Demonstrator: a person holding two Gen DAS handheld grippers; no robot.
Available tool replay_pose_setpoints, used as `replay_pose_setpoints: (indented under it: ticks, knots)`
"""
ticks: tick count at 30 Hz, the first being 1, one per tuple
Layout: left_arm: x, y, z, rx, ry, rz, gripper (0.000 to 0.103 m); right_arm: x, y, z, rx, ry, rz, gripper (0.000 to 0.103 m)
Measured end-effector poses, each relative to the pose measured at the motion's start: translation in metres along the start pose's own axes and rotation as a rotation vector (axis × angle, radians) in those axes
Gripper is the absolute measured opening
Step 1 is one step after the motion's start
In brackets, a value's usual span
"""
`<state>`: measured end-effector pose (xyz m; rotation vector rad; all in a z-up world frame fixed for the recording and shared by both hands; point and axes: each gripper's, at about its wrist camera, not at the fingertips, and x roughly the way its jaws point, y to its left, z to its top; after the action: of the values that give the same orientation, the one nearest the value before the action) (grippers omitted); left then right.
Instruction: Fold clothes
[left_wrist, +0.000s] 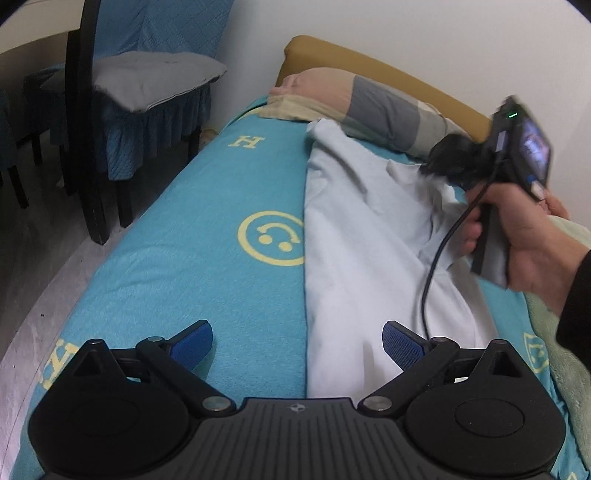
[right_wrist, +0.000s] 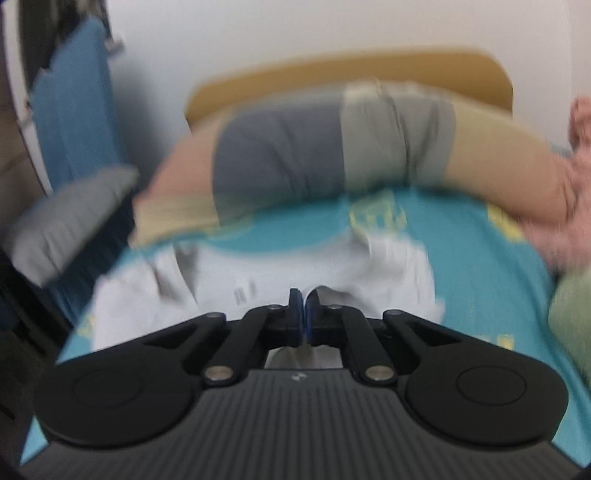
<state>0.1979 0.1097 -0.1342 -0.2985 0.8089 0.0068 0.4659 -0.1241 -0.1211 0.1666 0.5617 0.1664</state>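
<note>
Fabric of the pale shirt (left_wrist: 369, 236) lay along the bed (left_wrist: 207, 206), collar toward the pillow (left_wrist: 373, 107). Right gripper (right_wrist: 303, 314) was clenched on its cloth; left gripper (left_wrist: 297, 341) hung released. Lifting evenly should keep the fold straight.

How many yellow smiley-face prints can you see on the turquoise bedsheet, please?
1 complete: the yellow smiley-face print mid-sheet, partly tucked under the pale blue garment. More may be hidden beneath it; other yellow marks are letters or unclear.
</note>
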Motion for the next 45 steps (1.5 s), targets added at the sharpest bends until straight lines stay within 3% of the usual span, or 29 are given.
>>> replay_pose_setpoints:
  ticks: [5,8,10,11,12,14,17,20,27,31,37,39,45]
  knots:
    - [-0.004,0.002,-0.001,-0.002,-0.013,0.017,0.1,-0.007,-0.01,0.025,0.017,-0.097,-0.029,0.004]
    - [-0.002,0.003,0.0,-0.003,-0.014,0.02,0.1,-0.003,-0.021,0.026,0.054,-0.088,-0.055,0.007]
    - [-0.001,0.002,0.0,0.006,-0.009,0.025,0.1,-0.001,-0.029,0.022,0.103,-0.031,-0.049,0.012]
    - [-0.001,0.001,0.0,0.012,-0.007,0.026,0.1,0.0,-0.032,0.018,0.122,-0.001,-0.049,0.025]
    - [-0.001,0.0,0.0,0.018,-0.006,0.027,0.1,-0.002,-0.034,0.014,0.126,0.015,-0.049,0.049]
    - [-0.001,-0.002,-0.001,0.027,-0.007,0.027,0.1,-0.017,-0.035,0.003,0.119,-0.009,-0.036,0.072]
    - [-0.002,-0.004,-0.002,0.035,-0.005,0.022,0.1,-0.042,-0.038,-0.016,0.127,-0.029,0.008,0.07]
    - [-0.001,-0.004,-0.003,0.038,0.003,0.011,0.1,-0.065,-0.05,-0.04,0.184,0.013,0.028,0.07]
    - [-0.005,-0.005,-0.009,0.035,0.052,-0.029,0.1,-0.154,-0.063,-0.1,0.236,0.157,0.08,0.07]
    - [-0.01,-0.005,-0.02,0.02,0.141,-0.073,0.097,-0.219,-0.059,-0.121,0.251,0.268,0.1,0.07]
    - [-0.028,-0.01,-0.041,0.036,0.219,-0.055,0.096,-0.299,-0.072,-0.177,0.406,0.409,0.1,0.071]
    - [-0.035,-0.007,-0.047,0.012,0.244,-0.058,0.096,-0.311,-0.078,-0.194,0.477,0.465,0.132,0.071]
    - [-0.057,-0.005,-0.065,-0.001,0.311,0.005,0.094,-0.335,-0.079,-0.225,0.506,0.534,0.1,0.069]
